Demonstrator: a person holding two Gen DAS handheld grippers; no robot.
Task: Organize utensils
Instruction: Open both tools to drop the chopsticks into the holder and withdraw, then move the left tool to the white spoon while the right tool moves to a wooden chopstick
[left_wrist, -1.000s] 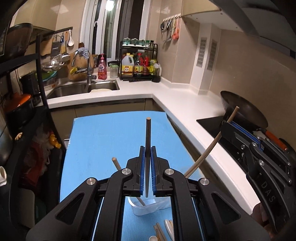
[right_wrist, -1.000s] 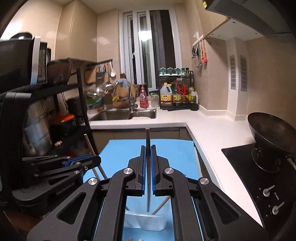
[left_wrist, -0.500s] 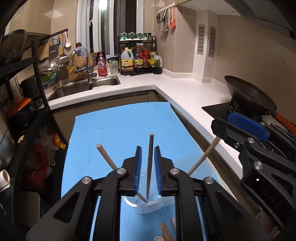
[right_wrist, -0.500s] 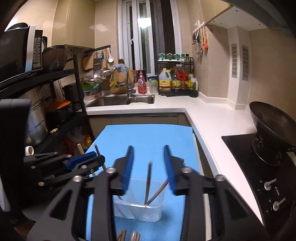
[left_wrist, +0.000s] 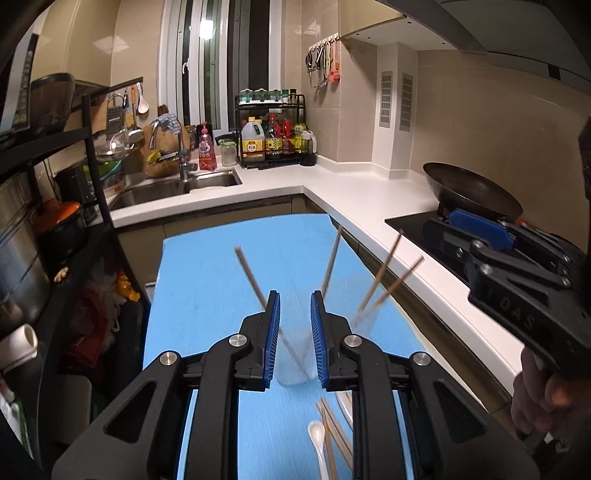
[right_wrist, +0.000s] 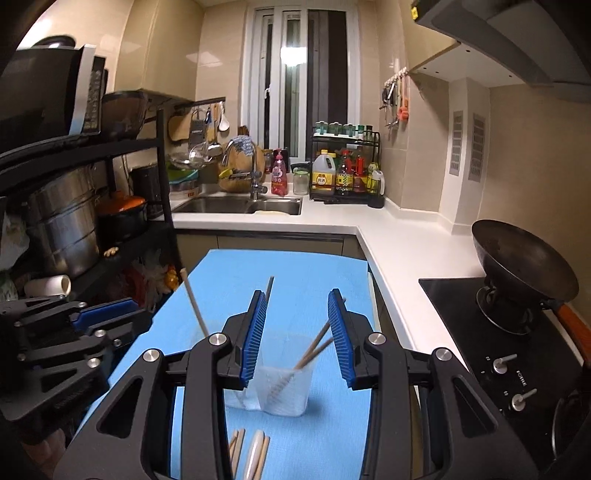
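Both tongs released, left gripper (left_wrist: 293, 332) and right gripper (right_wrist: 297, 336) grasping nothing; chopsticks (right_wrist: 314, 347) leaning in clear cup (right_wrist: 273, 384) mid blue mat (right_wrist: 295, 269); white spoon (left_wrist: 317, 435) near front edge.

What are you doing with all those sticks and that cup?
A person holds two grabber tools and is sorting utensils on the blue mat. Both the left gripper and the right gripper are open and hold nothing. Four chopsticks stand leaning in the clear plastic cup. More chopsticks and a white spoon lie on the mat in front of the cup, not yet put away.
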